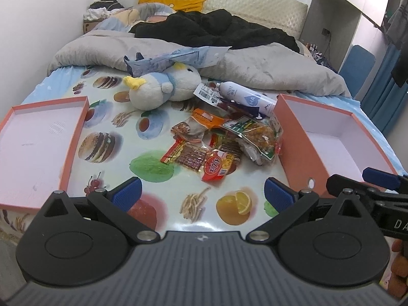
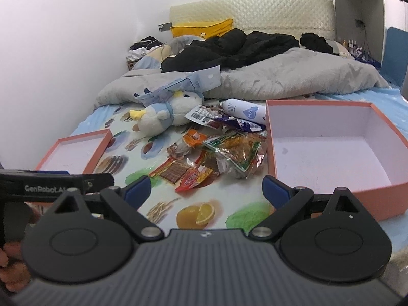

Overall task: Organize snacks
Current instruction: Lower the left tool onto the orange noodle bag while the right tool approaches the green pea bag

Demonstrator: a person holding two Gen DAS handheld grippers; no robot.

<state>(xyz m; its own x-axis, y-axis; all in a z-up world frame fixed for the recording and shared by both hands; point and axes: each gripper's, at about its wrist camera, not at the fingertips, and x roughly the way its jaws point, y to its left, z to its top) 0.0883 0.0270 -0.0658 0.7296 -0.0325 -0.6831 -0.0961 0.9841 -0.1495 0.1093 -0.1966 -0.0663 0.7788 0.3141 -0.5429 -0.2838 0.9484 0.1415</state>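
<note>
Both tongs, left [image 1: 202, 191] and right [image 2: 206, 191], gape empty as I approach the crinkly snack-packet pile [image 1: 224, 142]; next, grab one for the pink cardboard box [image 2: 331, 153].

Two orange trays [image 2: 331, 153], one plush toy [image 2: 163, 113], one bottle [image 2: 242, 111].

A bed [image 1: 107, 117] fills most of both views, its sheet printed with burgers, fries and fruit and edged in pale blue. A white wall [image 1: 51, 12] runs along the left of the frame. At the top stands a cream quilted headboard [image 1: 242, 2], with a yellow cushion [image 1: 170, 0] leaning on it. A crumpled grey blanket [image 1: 267, 68] lies across the middle, with black clothing [image 1: 216, 28] heaped behind it. At upper right there are a grey shelf unit [image 1: 334, 12], a blue chair [image 1: 357, 63] and blue curtains [image 1: 390, 94]. The lighting is even.
</note>
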